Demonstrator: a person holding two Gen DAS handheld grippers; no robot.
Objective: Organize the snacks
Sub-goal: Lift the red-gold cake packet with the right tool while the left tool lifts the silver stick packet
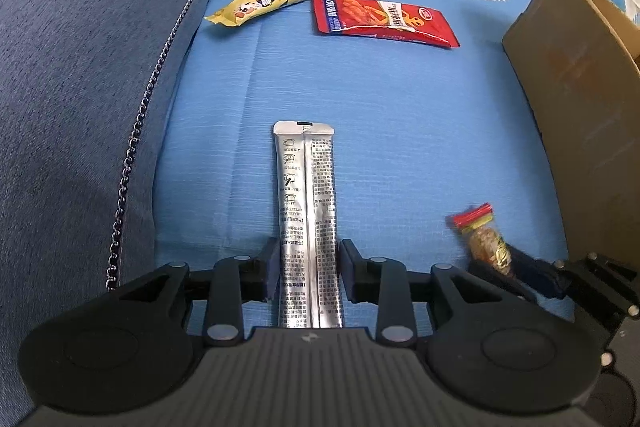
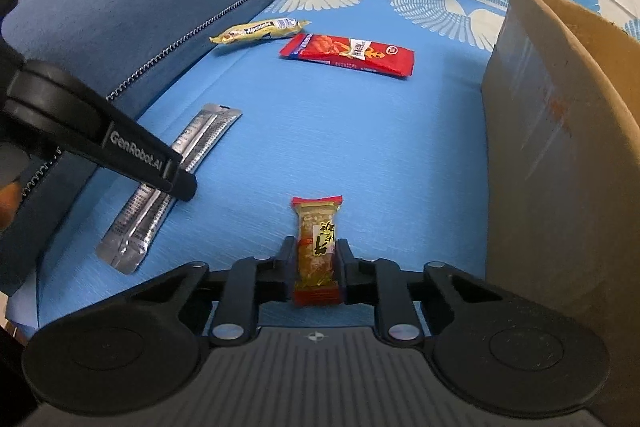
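Left wrist view: the left gripper (image 1: 308, 275) has its jaws closed against the sides of a long silver stick packet (image 1: 308, 219), which lies flat on the blue sofa cushion (image 1: 400, 115) and points straight ahead. Farther off lie a yellow candy roll (image 1: 266, 2) and, just right of it but apart, a red snack bag (image 1: 382, 21). A cardboard box (image 1: 580, 115) stands along the right edge; the dark blue armrest (image 1: 80, 87) rises on the left. Low right, blurred, a small snack bar (image 1: 486, 239) sits in the tip of the right gripper (image 1: 520, 269).

Right wrist view: the right gripper (image 2: 316, 267) is closed to the width of the small snack bar (image 2: 317, 251), red-ended with a clear middle, gripping it near its lower half; whether it is lifted off the cushion (image 2: 360, 147) cannot be told. To the left, one black finger (image 2: 152, 163) of the left gripper crosses over the silver packet (image 2: 168, 187). The candy roll (image 2: 260, 31) and red bag (image 2: 352, 54) lie beyond with nothing in front of them. The box (image 2: 560, 147) wall stands close on the right.
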